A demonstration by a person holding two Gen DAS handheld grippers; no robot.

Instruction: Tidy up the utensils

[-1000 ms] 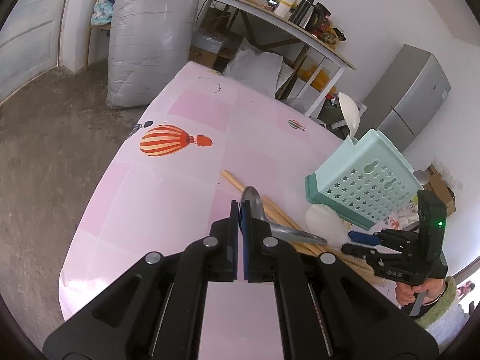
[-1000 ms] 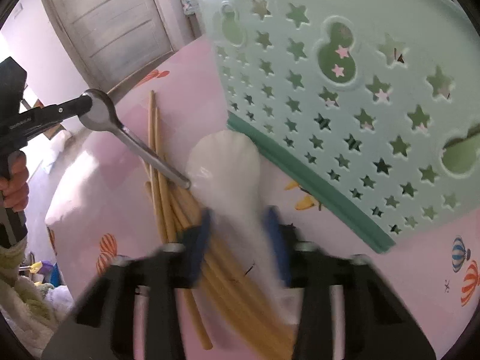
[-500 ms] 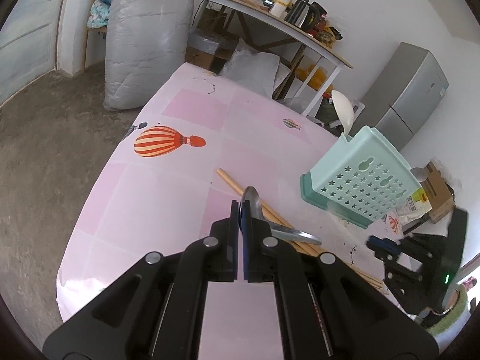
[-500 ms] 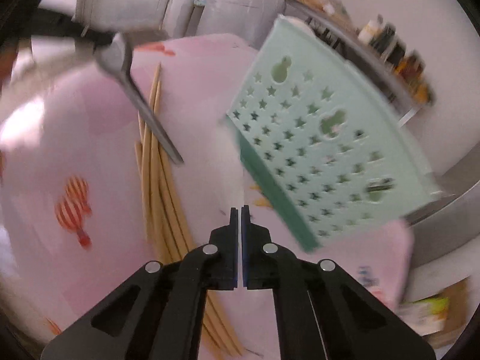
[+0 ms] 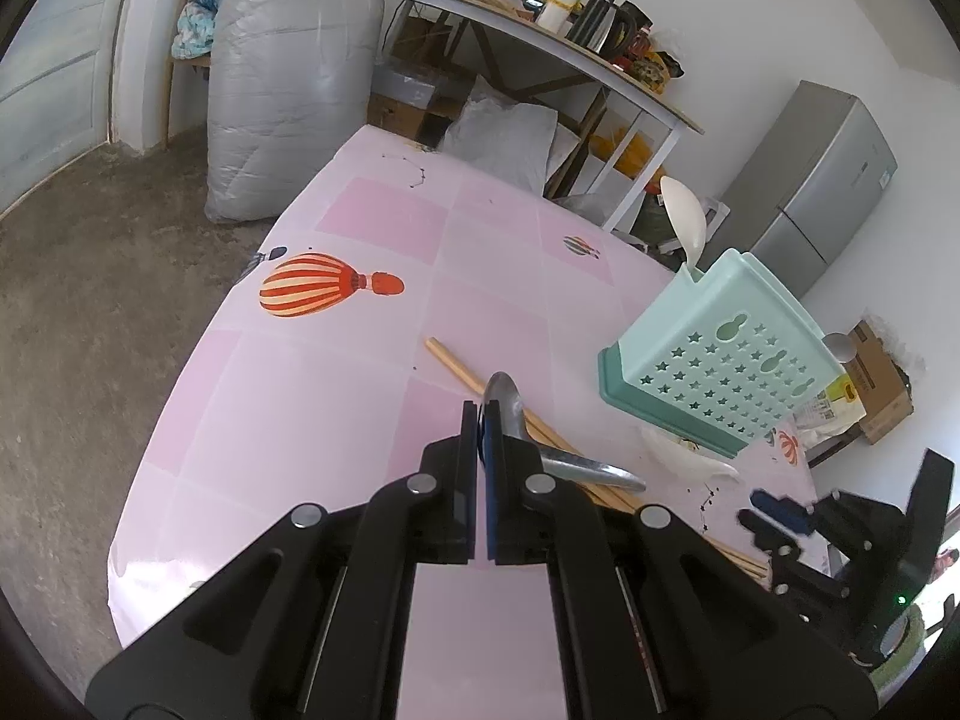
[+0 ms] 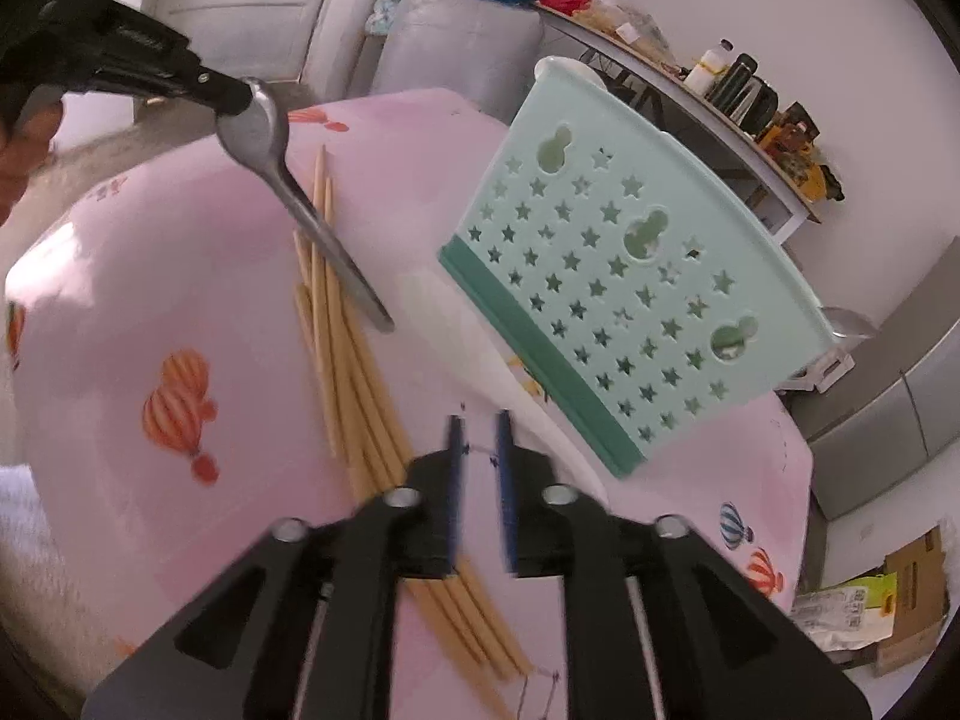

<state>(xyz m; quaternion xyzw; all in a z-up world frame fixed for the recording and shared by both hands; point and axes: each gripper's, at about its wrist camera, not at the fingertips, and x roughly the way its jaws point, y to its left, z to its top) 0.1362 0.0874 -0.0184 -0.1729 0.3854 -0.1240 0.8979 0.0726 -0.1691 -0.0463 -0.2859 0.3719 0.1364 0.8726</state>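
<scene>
Left wrist view: left gripper point(image 5: 483, 420) is pinched on the bowl of a metal spoon point(image 5: 564, 456), held above the chopsticks point(image 5: 462, 369) on the pink tablecloth point(image 5: 336, 396). Right gripper point(image 6: 478, 438) stands slightly parted, holding nothing. Judgement: carry the spoon handle-first into the mint utensil basket point(image 5: 714, 360), clearing its rim and the white ladle point(image 5: 681, 219).

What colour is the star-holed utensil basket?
Mint green basket with a darker teal base, clearest in the right wrist view.
</scene>
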